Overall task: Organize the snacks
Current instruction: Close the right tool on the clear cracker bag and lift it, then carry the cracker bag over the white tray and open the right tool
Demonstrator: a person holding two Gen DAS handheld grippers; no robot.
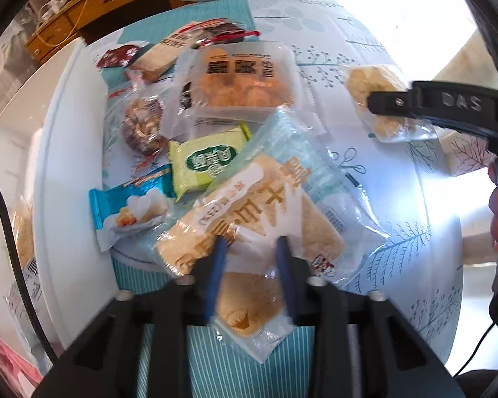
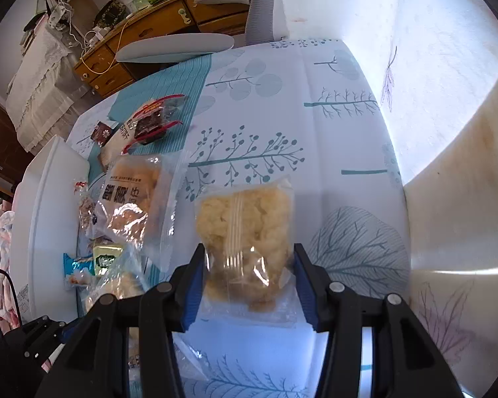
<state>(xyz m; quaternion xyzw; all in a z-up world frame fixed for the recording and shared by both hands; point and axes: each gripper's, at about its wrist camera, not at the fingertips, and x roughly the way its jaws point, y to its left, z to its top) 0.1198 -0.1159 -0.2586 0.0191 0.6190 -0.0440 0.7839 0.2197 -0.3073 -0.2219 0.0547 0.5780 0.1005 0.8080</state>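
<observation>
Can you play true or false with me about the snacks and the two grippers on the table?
1. The right gripper has its fingers on both sides of a clear bag of pale puffed snack. True.
2. The green packet sits alone at the far edge of the table. False: it lies in the snack pile, next to the blue packet.
3. The tablecloth is plain red. False: it is white with teal trees and leaves.
4. The left gripper is over a snack in a clear wrapper. True.
5. A white bin stands beside the pile. True.
</observation>
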